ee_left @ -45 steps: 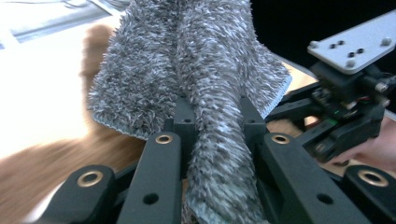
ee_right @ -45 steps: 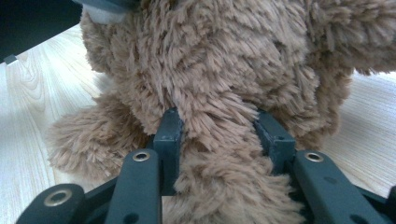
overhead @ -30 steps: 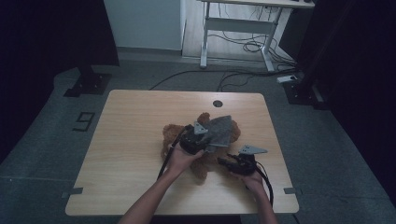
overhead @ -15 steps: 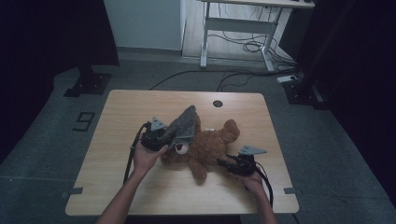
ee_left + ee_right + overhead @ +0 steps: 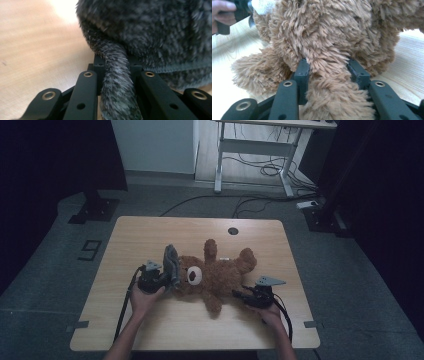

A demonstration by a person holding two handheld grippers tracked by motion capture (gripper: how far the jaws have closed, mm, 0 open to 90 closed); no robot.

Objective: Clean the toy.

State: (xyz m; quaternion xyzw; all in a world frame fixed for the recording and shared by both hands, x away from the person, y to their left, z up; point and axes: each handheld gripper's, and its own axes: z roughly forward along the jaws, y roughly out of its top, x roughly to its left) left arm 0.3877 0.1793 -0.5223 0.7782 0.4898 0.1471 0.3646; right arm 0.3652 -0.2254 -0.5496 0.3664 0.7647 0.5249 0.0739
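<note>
A brown teddy bear (image 5: 216, 272) lies on the wooden table (image 5: 150, 232), its white muzzle facing left. My left gripper (image 5: 165, 279) sits just left of the bear's head, shut on a grey fuzzy cloth (image 5: 171, 261) that stands up beside the head. In the left gripper view a strip of that grey cloth (image 5: 116, 85) is pinched between the black jaws of the left gripper (image 5: 115, 65). My right gripper (image 5: 239, 294) is at the bear's lower right, shut on a limb. In the right gripper view that furry limb (image 5: 329, 95) fills the gap of the right gripper (image 5: 328, 67).
A dark round cable hole (image 5: 233, 230) sits near the table's far edge. Beyond the table are a white desk frame (image 5: 250, 150), floor cables (image 5: 260, 200) and black stand bases (image 5: 92, 210). The other hand (image 5: 222, 12) shows at the top left of the right gripper view.
My left gripper carried the grey cloth leftward and lower, from above the bear's middle to beside its head. The bear is now uncovered. The right gripper stayed where it was.
</note>
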